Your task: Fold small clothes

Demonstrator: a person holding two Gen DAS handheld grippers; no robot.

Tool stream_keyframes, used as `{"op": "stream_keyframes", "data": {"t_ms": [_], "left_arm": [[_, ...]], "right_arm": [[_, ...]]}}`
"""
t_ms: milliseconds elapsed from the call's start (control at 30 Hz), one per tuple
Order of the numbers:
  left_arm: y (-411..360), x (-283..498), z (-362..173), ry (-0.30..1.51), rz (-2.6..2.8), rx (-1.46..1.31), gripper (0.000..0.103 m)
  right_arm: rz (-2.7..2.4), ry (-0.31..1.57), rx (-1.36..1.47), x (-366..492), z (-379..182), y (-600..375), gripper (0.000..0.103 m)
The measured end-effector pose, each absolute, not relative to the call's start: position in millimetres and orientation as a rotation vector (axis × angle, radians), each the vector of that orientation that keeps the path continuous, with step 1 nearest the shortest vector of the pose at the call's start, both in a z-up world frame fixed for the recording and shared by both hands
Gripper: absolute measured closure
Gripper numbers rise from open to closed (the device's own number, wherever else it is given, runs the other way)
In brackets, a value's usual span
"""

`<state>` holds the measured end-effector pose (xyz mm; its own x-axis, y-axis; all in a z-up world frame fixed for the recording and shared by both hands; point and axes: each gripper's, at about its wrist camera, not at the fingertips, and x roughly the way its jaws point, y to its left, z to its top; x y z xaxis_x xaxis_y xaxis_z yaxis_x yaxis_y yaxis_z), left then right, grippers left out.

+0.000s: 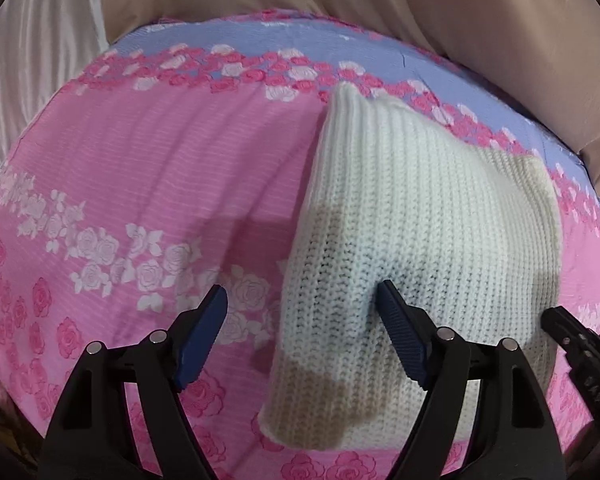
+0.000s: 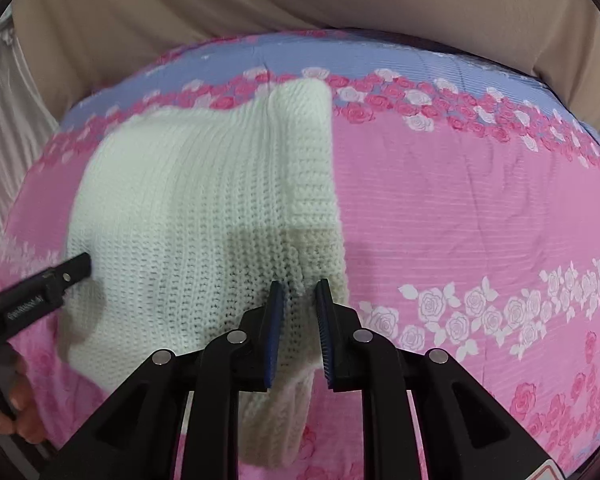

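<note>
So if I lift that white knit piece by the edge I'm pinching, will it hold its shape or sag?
Probably sag: the white knit piece is soft, chunky ribbing that already bunches between the right gripper fingers. Its loose open stitches suggest it may stretch under its own weight. It shouldn't slip much; the yarn looks textured against the ridged pads.

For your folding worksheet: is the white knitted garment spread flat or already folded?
Partly folded: the white knitted garment shows a doubled strip along one edge, lying on the rose-print sheet.
</note>
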<state>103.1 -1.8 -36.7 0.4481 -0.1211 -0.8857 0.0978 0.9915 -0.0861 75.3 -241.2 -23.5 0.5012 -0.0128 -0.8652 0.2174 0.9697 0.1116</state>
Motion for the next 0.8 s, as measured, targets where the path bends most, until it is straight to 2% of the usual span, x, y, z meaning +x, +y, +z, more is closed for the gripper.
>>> {"op": "stream_keyframes", "data": {"t_ms": [67, 100, 133, 167, 233, 367, 533, 800], "left_arm": [[1.2, 87.8, -21.2, 1.063, -0.113, -0.006, 0.029], [2.5, 78.8, -14.5, 1.044, -0.114, 0.003, 0.026], [2.4, 64.3, -6.3, 1.018, -0.117, 0.02, 0.019], [1.7, 52.5, -1.4, 1.004, -0.113, 0.035, 0.017], [0.5, 32.4, 5.0, 0.981, -0.127, 0.053, 0.016], [-6.6, -0.9, 3.2, 1.004, -0.129, 0.05, 0.016], [-19.6, -23.1, -6.8, 1.053, -0.169, 0.092, 0.016], [-29.0, -35.9, -3.7, 1.025, -0.174, 0.141, 0.017]], "right_arm": [[-0.148, 0.991, 0.248, 53.8, -4.3, -241.3, 0.083], [-0.156, 0.972, 0.251, 41.2, 2.7, -239.7, 0.082], [-0.169, 0.959, 0.25, 25.2, 7.9, -237.5, 0.076], [-0.183, 0.956, 0.245, 13.2, 9.5, -234.1, 0.066], [-0.209, 0.962, 0.218, -11.4, 7.1, -224.9, 0.052], [-0.238, 0.986, 0.174, -44.6, -4.9, -210.8, 0.042], [-0.246, 0.992, 0.193, -47.7, -4.2, -214.5, 0.039], [-0.235, 1.014, 0.171, -52.0, -8.2, -202.4, 0.038]]}}
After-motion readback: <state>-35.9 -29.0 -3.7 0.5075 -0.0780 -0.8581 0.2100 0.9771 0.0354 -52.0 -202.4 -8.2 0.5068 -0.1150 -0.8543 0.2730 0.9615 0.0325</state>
